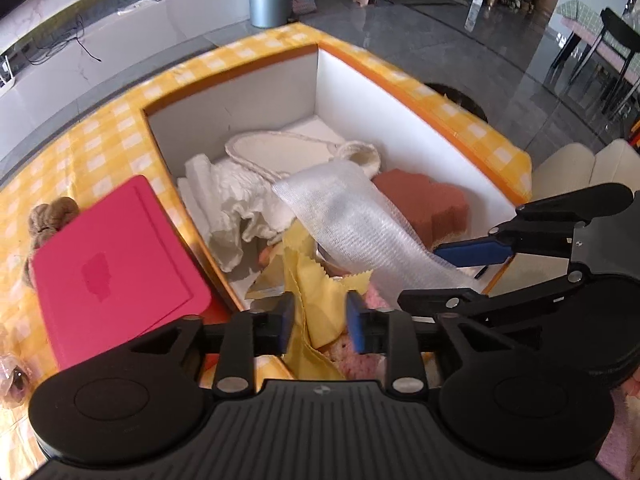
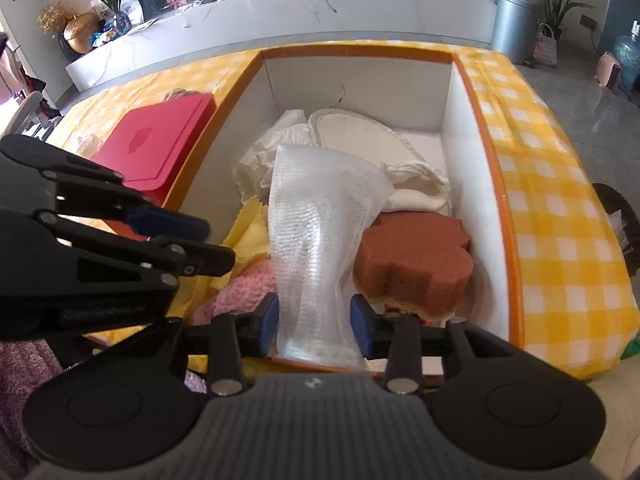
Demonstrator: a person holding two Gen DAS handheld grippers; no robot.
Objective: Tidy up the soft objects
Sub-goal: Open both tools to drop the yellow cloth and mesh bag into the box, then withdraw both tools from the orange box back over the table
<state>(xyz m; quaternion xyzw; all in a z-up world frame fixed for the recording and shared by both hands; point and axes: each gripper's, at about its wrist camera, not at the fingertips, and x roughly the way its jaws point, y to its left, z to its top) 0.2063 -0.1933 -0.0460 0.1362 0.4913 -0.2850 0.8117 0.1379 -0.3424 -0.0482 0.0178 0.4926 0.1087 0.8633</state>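
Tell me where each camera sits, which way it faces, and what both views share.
Left wrist: on the left gripper, looking down into the box; the right gripper enters from the right.
Right wrist: on the right gripper, facing down into the box; the left gripper enters from the left.
Shared: mesh sheet, brown sponge, red lid.

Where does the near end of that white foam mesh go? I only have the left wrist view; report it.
Observer: The white foam mesh drapes over the near rim of the box; its end lies between the pads of the right gripper.
Operator: Describe what lies right of it.
Observer: A brown sponge with a scalloped, flower-like outline and a pale layer underneath.
Operator: Check its left side.
Observer: A pink fluffy cloth touches the mesh's left edge.
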